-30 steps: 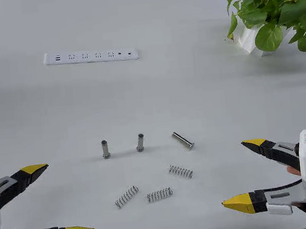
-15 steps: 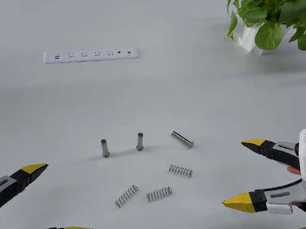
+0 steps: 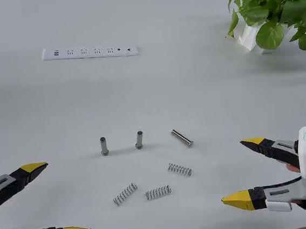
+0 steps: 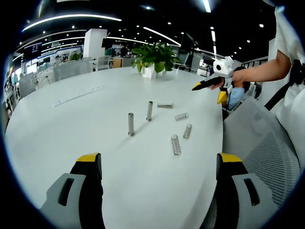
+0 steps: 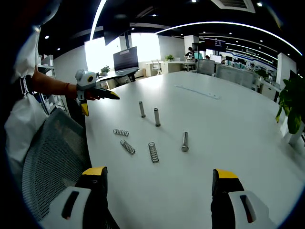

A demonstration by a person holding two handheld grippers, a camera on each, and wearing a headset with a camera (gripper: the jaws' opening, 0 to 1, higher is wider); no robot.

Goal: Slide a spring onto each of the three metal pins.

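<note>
Hovering at the near edge of the surface [image 3: 194,89], the left gripper [image 3: 62,200] and right gripper [image 3: 234,171] are held with jaws wide apart, nothing gripped. No spring has been fitted yet. Two pins are stood upright, left pin [image 3: 104,146] and middle pin [image 3: 139,139]. The third pin [image 3: 182,137] is laid flat just to their right. Three springs are laid loose just in front: left spring [image 3: 125,194], middle spring [image 3: 158,192], right spring [image 3: 179,169].

Risks, as judged:
- The springs are thin and round, so one could be rolled away or squirted out if pinched off-centre or too hard.
- An upright pin could be toppled by a jaw tip or by a spring brought down off-axis.
- The flat pin will likely need to be held or stood first.

Versus half a second ago: everything is drawn a touch higher in the head view, which is put down to camera motion. No part is seen displaced, and jaw spacing is unchanged.
</note>
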